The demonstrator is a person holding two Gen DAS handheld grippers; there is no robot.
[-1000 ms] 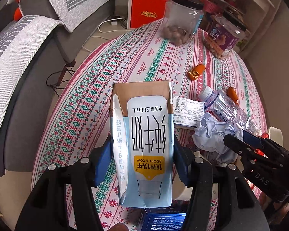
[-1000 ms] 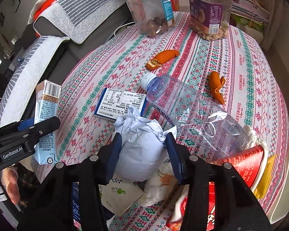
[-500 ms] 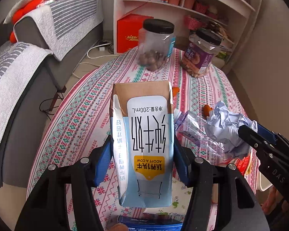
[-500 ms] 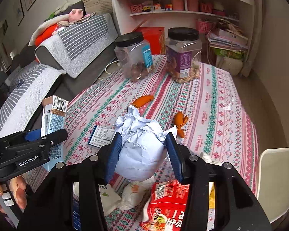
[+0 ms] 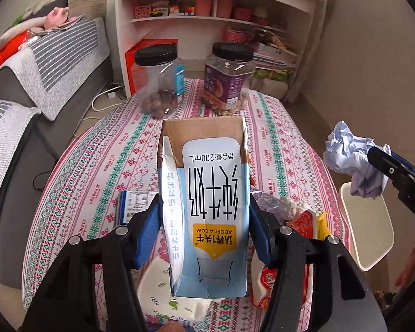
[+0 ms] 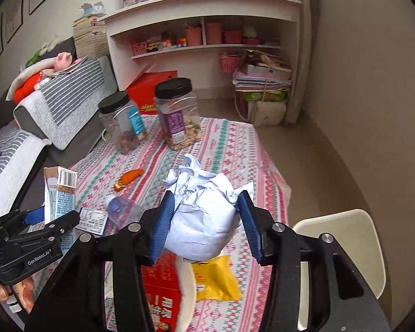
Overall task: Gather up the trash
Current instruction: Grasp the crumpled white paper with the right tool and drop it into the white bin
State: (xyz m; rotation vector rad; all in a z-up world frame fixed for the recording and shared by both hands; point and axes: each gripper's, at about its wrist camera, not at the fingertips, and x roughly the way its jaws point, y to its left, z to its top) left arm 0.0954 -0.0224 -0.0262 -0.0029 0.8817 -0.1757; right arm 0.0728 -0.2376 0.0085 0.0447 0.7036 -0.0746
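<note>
The left claw [image 5: 204, 218] is gripping a milk carton [image 5: 207, 207], its blue pads pressing on the carton's two sides; the carton is sitting upside down in the grip, its print inverted, and is hanging above the surface [image 5: 96, 166] rather than resting on it. The right claw [image 6: 207, 221] is clamping a crumpled ball of pale paper [image 6: 204, 215] between its pads, partly closed around it, and this too is being held clear of the surface.

Just below the claws, a red snack packet [image 6: 160, 285] and a yellow wrapper [image 6: 215, 279] are lying on the patterned tablecloth, with a white printed tissue pack [image 5: 163, 290] beside them. Slightly farther on, a clear plastic bottle [image 6: 121, 210] is lying on its side next to a small labelled box [image 6: 92, 220], and an orange peel [image 6: 128, 178] is lying beyond that. A white chair [image 6: 343, 238] is standing just beside the surface's right edge.

At the far end, two black-lidded clear jars [image 5: 227, 80] are standing side by side. Behind them, a white shelf unit [image 5: 207, 22] is standing against the wall, and a grey sofa [image 5: 55, 63] is sitting to the left.
</note>
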